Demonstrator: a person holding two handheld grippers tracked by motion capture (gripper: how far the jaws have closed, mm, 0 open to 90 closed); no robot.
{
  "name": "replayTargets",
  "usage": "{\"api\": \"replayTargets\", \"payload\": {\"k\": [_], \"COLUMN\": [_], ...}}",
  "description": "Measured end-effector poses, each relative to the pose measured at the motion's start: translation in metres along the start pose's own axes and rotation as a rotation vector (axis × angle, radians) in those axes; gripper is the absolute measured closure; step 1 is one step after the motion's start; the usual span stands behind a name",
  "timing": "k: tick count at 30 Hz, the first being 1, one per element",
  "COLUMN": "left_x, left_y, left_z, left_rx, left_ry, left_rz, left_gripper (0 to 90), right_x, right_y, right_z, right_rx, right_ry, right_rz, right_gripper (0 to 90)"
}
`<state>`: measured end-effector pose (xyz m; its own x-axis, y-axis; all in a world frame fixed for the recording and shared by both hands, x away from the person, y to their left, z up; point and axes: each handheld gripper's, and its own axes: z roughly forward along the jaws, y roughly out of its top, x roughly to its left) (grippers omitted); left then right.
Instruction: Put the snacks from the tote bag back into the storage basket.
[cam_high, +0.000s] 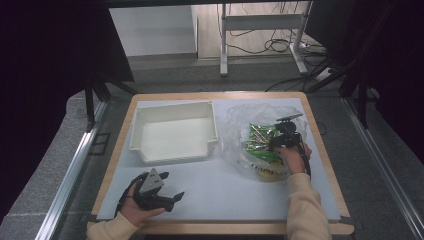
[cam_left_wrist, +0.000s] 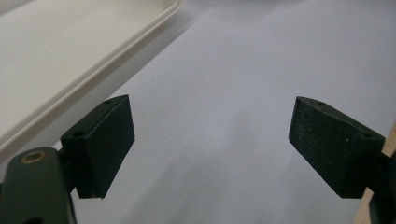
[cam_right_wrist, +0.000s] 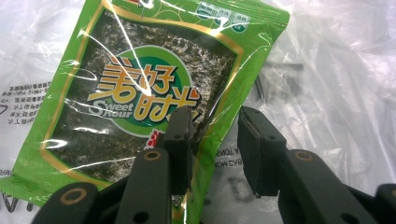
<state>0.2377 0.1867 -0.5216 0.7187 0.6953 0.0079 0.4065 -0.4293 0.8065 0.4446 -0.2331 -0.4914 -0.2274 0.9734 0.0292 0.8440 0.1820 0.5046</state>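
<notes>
A green snack packet (cam_high: 260, 137) (cam_right_wrist: 140, 93) with a dark seaweed picture lies on a crumpled clear plastic bag (cam_high: 240, 115) (cam_right_wrist: 336, 70) at the right of the table. My right gripper (cam_high: 281, 138) (cam_right_wrist: 215, 116) straddles the packet's right edge. One jaw is over the packet's face and the other over the bag, with a gap still showing between the pads. My left gripper (cam_high: 172, 185) (cam_left_wrist: 210, 107) rests near the table's front left, open wide, with nothing but the white mat (cam_left_wrist: 224, 70) between its jaws.
A white plastic tray (cam_high: 175, 106) (cam_left_wrist: 116, 56) stands empty at the back left, just beyond the left gripper. Another pale packet (cam_high: 265, 171) lies under the bag near the right hand. The wooden table edge (cam_high: 320, 150) runs close on the right.
</notes>
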Motion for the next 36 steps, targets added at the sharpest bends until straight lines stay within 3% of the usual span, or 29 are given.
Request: {"api": "replayTargets", "payload": {"k": [3,5,11,21,26,32,36], "left_x": [-0.001,-0.001,-0.001,0.0,0.0,0.001,0.001], "left_y": [0.0,0.0,0.0,0.001,0.001,0.0,0.0], "left_z": [0.0,0.001,0.001,0.0,0.0,0.001,0.001], "left_rx": [0.002,0.002,0.003,0.001,0.001,0.004,0.005], "left_ry": [-0.001,0.003,0.004,0.003,0.002,0.003,0.004], "left_rz": [0.001,0.001,0.001,0.002,0.001,-0.002,-0.002], "left_gripper": [14.2,14.2,14.2,14.2,14.3,14.3,14.3], "right_x": [0.001,0.0,0.001,0.015,0.012,0.003,0.001], "right_y": [0.001,0.001,0.002,0.004,0.003,-0.001,-0.003], "right_z": [0.001,0.002,0.003,0.003,0.002,-0.002,-0.003], "right_rx": [0.008,0.01,0.014,0.02,0.004,-0.046,-0.06], "right_ry": [0.002,0.018,0.015,-0.081,-0.063,0.007,0.018], "right_rz": [0.011,0.034,0.05,-0.042,-0.031,0.007,0.012], "right_gripper": [70.9,78.3,79.8,85.8,86.6,88.9,89.2]}}
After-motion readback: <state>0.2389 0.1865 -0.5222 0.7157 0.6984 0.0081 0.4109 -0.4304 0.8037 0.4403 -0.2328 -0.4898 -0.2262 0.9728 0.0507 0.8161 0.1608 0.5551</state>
